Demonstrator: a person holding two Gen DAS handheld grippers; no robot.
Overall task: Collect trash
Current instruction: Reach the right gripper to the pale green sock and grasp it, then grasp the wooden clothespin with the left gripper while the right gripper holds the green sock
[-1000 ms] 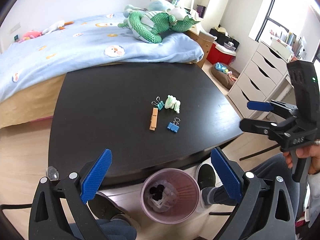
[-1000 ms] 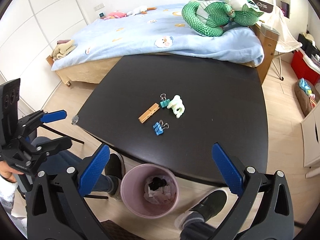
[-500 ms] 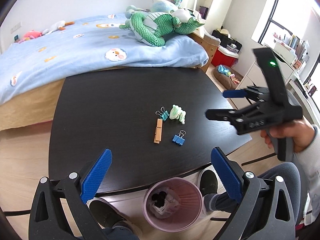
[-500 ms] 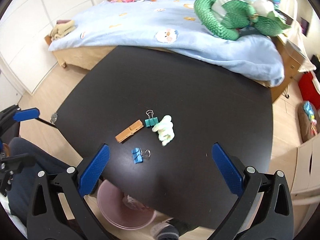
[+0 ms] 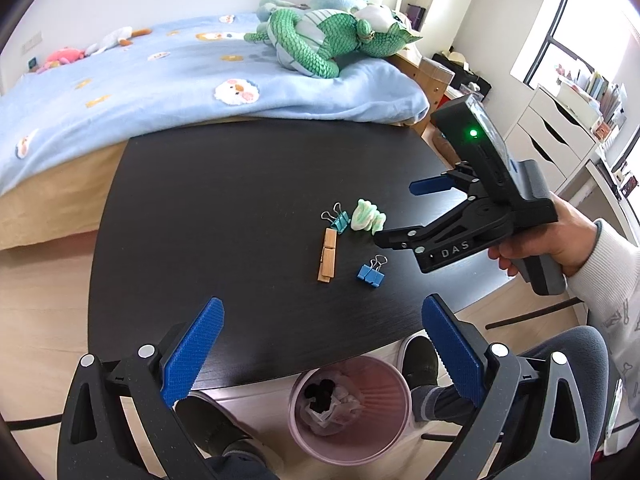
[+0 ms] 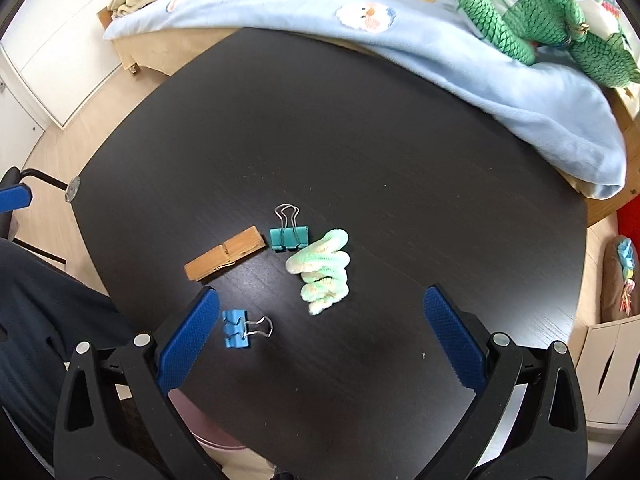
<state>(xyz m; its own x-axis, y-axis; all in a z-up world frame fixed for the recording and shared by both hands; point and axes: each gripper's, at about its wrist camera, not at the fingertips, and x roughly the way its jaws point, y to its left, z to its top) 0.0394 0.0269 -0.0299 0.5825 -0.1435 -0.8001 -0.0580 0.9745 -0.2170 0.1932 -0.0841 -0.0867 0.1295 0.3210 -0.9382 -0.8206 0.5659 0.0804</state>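
Observation:
A pale green fuzzy coil point(image 5: 367, 217) point(image 6: 323, 274), a teal binder clip point(image 5: 336, 218) point(image 6: 289, 233), a wooden clothespin point(image 5: 327, 255) point(image 6: 224, 253) and a blue binder clip point(image 5: 372, 270) point(image 6: 239, 327) lie on the black table point(image 5: 208, 208) point(image 6: 360, 128). My right gripper point(image 6: 320, 340) point(image 5: 396, 212) is open and empty, hovering just short of the coil. My left gripper point(image 5: 324, 352) is open and empty over the table's near edge. A pink bin point(image 5: 350, 404) with crumpled trash stands on the floor below that edge.
A bed with a blue blanket point(image 5: 160, 80) point(image 6: 440, 32) and a green plush dragon point(image 5: 324, 40) borders the table's far side. White drawers point(image 5: 560, 136) stand at the right. The person's legs and shoes point(image 5: 416, 360) are by the bin.
My right gripper has moved forward and down over the table, close to the coil and clips. My left gripper has shifted slightly forward. The objects have not moved.

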